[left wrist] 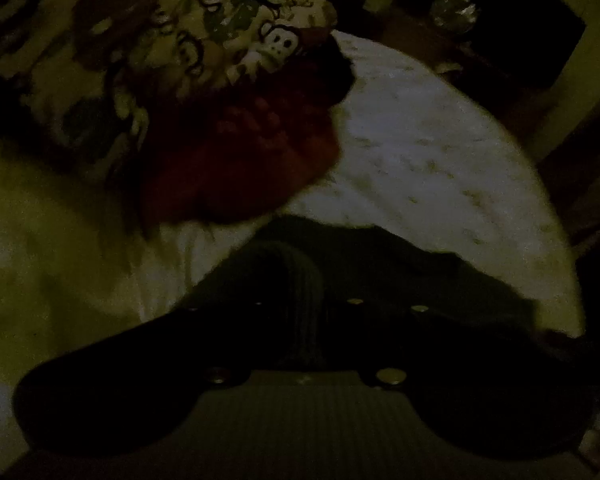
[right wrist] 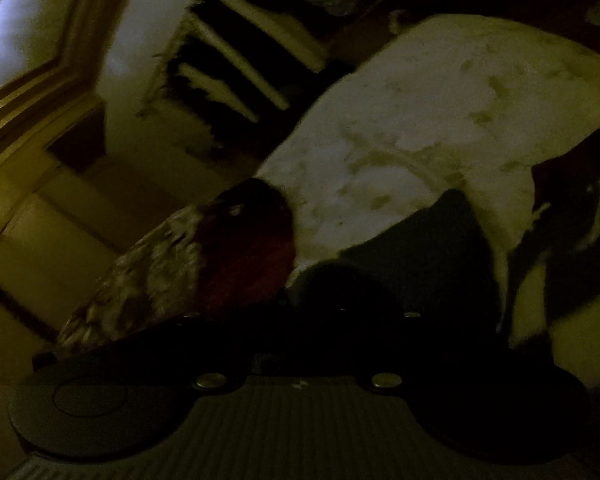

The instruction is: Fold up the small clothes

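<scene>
The left gripper (left wrist: 296, 276) is squeezed together on a dark cloth (left wrist: 380, 264). The right gripper (right wrist: 332, 292) is pinched tight too, on the same dark cloth (right wrist: 424, 248). A red and monkey-print cloth (left wrist: 236, 92) lies ahead on the white bed (left wrist: 420, 152).

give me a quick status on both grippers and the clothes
Left gripper shut. Right gripper shut. Red and monkey-print garment bunched on white fuzzy blanket. Too dark to confirm grip.
</scene>
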The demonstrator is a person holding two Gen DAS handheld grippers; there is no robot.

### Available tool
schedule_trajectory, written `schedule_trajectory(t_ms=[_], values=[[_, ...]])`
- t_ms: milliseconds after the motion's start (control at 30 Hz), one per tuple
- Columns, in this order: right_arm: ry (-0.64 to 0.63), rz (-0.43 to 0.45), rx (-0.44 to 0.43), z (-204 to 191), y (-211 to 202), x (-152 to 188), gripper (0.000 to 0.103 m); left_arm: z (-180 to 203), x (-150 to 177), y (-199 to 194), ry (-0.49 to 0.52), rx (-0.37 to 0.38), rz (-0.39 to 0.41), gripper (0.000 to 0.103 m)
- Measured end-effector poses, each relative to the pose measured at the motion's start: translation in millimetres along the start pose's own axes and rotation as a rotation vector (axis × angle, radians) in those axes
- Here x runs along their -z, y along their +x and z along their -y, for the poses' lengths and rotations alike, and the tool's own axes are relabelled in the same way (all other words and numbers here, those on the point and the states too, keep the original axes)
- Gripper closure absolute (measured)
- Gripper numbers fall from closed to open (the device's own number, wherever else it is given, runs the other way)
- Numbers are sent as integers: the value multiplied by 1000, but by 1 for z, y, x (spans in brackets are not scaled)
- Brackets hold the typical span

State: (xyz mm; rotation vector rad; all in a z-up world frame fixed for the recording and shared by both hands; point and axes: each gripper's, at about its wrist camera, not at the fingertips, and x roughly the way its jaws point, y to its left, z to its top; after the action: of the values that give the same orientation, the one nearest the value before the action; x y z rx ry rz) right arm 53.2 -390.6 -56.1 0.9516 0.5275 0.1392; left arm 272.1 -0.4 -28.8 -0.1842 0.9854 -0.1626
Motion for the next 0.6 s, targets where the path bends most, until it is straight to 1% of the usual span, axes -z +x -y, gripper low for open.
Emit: schedule_trajectory(t_ms=[67,167,267,367,433,467,500,600], values=[[18,11,46,10,16,-7,82,6,-6,22,2,-10,-17,89],[14,1,96,21,41,-14,82,17,-15,53,48,-46,-27,89],[32,9,113,31,56,-23,82,26,-27,76,74,-65,-26,89],[17,8,140,33,76,-33,81,32,-37,95,104,-89,-13,88],[45,3,174,43,89,-38,79,35,-41,115,119,-107,-18,83],[58,6,186,48,94,-38,75,36,-41,127,130,-118,-27,82],[63,16,196,53,98,-39,73,38,-40,137,143,-126,-32,79],[21,-11,212,58,106,-39,72,43,-30,158,217,-154,-34,74]])
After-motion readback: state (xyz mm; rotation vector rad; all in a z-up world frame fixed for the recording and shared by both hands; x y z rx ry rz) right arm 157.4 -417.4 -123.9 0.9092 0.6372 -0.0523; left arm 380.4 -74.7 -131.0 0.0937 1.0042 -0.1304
